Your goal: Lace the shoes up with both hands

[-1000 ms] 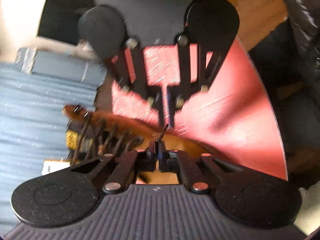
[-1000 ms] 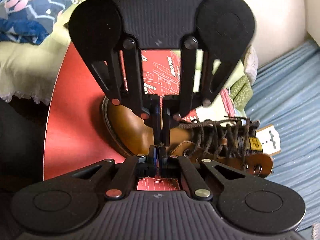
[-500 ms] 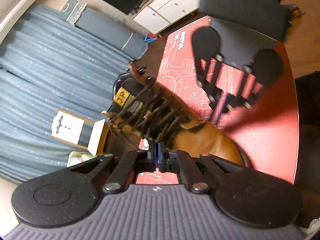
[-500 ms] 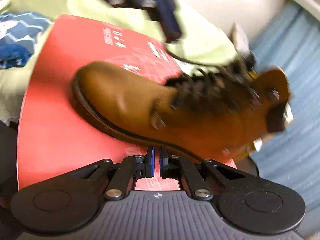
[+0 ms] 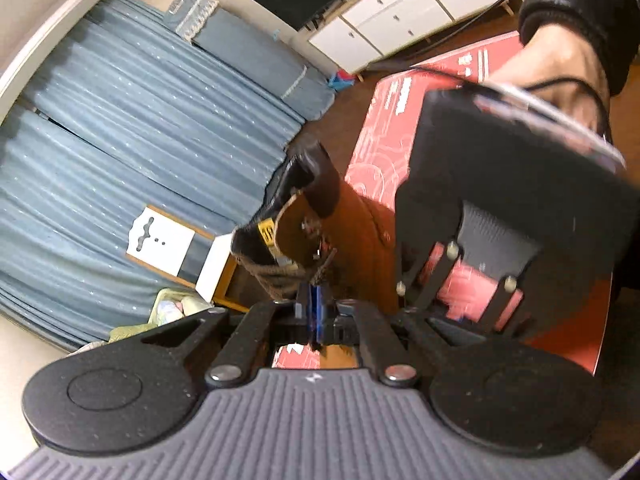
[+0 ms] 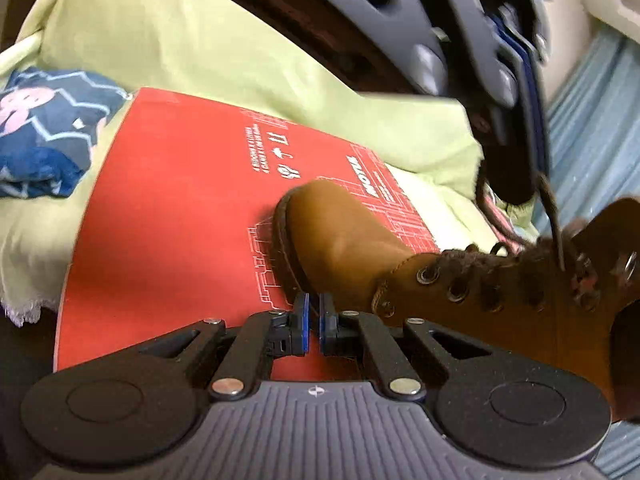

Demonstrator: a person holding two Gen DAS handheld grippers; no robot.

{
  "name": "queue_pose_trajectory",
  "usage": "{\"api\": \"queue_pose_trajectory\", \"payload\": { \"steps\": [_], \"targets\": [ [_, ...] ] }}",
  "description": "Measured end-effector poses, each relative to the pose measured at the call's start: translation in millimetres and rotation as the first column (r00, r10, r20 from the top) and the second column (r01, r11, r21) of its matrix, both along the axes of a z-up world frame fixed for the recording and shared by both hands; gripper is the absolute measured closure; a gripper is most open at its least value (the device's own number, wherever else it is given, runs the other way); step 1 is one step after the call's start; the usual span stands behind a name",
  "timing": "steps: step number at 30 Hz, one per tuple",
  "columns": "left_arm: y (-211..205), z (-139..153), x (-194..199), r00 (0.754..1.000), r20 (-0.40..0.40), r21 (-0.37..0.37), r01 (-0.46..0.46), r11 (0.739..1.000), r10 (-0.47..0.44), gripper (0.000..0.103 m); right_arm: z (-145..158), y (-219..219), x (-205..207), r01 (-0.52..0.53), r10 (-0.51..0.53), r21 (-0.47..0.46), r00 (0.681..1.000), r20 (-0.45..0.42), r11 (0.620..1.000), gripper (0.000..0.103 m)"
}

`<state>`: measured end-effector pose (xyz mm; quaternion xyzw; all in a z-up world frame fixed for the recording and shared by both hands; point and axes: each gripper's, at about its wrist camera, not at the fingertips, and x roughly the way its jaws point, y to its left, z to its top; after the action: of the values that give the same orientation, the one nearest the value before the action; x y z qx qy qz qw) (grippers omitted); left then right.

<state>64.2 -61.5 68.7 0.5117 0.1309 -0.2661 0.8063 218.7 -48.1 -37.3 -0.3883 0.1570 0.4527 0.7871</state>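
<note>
A tan leather boot point(image 6: 400, 264) with dark brown laces lies on a red mat point(image 6: 180, 200). In the left wrist view its collar and heel point(image 5: 320, 208) are close to the camera. My left gripper point(image 5: 314, 300) is shut on the end of a brown lace point(image 5: 324, 268) just above the boot's top eyelets; from the right wrist view it hangs at top right point(image 6: 528, 92) with the lace point(image 6: 554, 224) running taut down to the boot. My right gripper point(image 6: 313, 312) is shut and empty, low beside the boot's toe. It also fills the right of the left wrist view point(image 5: 480, 240).
A blue ribbed cover point(image 5: 120, 152) lies behind the boot, with a white and blue box point(image 5: 172, 244) on it. White cabinets point(image 5: 392, 16) stand at the back. A pale green cloth point(image 6: 180, 40) and a blue patterned cloth point(image 6: 44, 128) border the mat.
My left gripper has moved to the boot's collar and pulls a lace end upward. My right gripper has dropped lower, next to the toe, and stays shut.
</note>
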Motion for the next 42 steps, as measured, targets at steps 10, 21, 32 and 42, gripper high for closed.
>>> {"api": "queue_pose_trajectory", "payload": {
  "steps": [10,21,32,42],
  "targets": [
    [-5.4,8.2,6.7,0.999,0.019,-0.047,-0.033,0.998,0.034,0.101,41.8,-71.5,-12.2,0.188,-0.188,0.026,0.982,0.017,0.982,0.097],
    [-4.6,12.1,13.5,0.999,0.017,-0.064,-0.042,0.997,0.043,0.101,60.8,-86.6,-20.8,0.259,-0.265,0.106,0.963,0.047,0.96,0.097],
    [-0.8,13.8,18.9,0.999,0.011,-0.088,-0.04,0.995,0.041,0.101,66.4,-86.7,-23.1,0.292,-0.298,0.146,0.954,0.024,0.945,0.097],
    [2.2,16.7,23.9,0.998,-0.021,-0.124,-0.054,0.991,0.052,0.101,67.0,-85.2,-24.4,0.304,-0.31,0.158,0.951,0.011,0.939,0.097]
  ]
}}
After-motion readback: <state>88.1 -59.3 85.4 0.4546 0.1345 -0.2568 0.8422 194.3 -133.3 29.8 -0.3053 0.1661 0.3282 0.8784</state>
